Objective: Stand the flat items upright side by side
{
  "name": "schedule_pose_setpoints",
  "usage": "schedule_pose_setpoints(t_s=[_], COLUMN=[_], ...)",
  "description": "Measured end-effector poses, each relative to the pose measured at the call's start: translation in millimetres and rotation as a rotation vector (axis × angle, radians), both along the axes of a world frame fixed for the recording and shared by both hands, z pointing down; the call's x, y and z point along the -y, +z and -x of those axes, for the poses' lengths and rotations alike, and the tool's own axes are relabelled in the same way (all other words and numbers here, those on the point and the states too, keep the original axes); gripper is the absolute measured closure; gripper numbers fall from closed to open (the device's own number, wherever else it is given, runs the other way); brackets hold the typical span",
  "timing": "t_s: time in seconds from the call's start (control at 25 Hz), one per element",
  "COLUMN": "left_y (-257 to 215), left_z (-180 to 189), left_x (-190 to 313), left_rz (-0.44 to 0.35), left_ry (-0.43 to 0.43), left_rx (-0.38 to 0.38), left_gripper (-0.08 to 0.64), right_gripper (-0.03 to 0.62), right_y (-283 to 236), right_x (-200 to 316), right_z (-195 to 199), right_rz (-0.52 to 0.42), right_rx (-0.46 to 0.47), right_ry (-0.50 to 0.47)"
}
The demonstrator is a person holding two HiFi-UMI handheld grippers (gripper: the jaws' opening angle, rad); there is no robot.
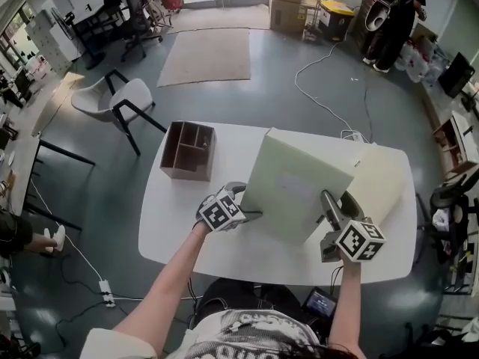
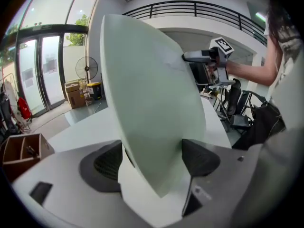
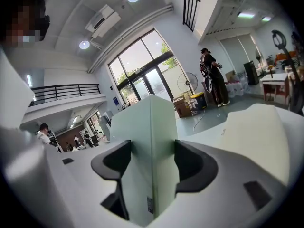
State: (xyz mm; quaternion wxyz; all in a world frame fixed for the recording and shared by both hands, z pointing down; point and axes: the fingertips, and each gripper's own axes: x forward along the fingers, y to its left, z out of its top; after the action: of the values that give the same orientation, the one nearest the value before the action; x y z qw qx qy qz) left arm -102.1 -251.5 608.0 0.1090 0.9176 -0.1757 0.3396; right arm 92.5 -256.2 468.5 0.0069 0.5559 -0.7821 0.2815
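Note:
A large, flat pale green box (image 1: 299,185) is held tilted up off the white table (image 1: 187,223) by both grippers. My left gripper (image 1: 251,214) is shut on its lower left corner; in the left gripper view the box (image 2: 147,94) fills the gap between the pads (image 2: 199,158). My right gripper (image 1: 331,206) is shut on its right edge, and in the right gripper view that edge (image 3: 152,141) stands upright between both pads (image 3: 190,163). A second flat item, cream coloured (image 1: 382,182), lies flat on the table to the right (image 3: 259,137).
A brown wooden organiser box (image 1: 188,149) with compartments stands at the table's left end (image 2: 19,153). A white chair (image 1: 116,99) and a rug (image 1: 206,54) are on the floor beyond. A person (image 1: 397,13) stands far off at the back right.

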Motion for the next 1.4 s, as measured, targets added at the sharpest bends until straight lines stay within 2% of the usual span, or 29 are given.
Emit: schedule_pose_setpoints(t_s=[0.36, 0.6, 0.72, 0.84, 1.0, 1.2, 1.4], left_y=[-1.0, 4.2, 4.7, 5.7, 8.6, 6.1, 2.3], left_z=[-16.5, -23.0, -25.4, -25.3, -23.5, -20.3, -7.2], left_x=[47.7, 68.2, 70.6, 70.6, 68.1, 68.7, 65.8], left_rz=[-0.159, -0.217, -0.225, -0.224, -0.202, -0.174, -0.132], left_ry=[0.114, 0.151, 0.159, 0.156, 0.143, 0.084, -0.023], left_rx=[0.082, 0.112, 0.095, 0.077, 0.058, 0.019, -0.043], left_gripper=[0.166, 0.166, 0.167, 0.166, 0.167, 0.167, 0.167], right_gripper=[0.334, 0.334, 0.334, 0.329, 0.278, 0.278, 0.313], right_y=[-30.0, -29.6, -29.3, -30.5, -27.3, -12.0, -6.7], right_x=[-30.5, -44.5, -46.3, -47.2, -46.6, -45.2, -47.0], right_z=[5.5, 18.1, 17.5, 17.1, 19.8, 29.3, 31.2], right_rz=[-0.053, -0.055, -0.05, -0.068, -0.102, -0.087, -0.091], right_rx=[0.008, -0.076, -0.1, -0.166, -0.255, -0.345, -0.364], right_ry=[-0.053, -0.124, -0.152, -0.191, -0.271, -0.404, -0.404])
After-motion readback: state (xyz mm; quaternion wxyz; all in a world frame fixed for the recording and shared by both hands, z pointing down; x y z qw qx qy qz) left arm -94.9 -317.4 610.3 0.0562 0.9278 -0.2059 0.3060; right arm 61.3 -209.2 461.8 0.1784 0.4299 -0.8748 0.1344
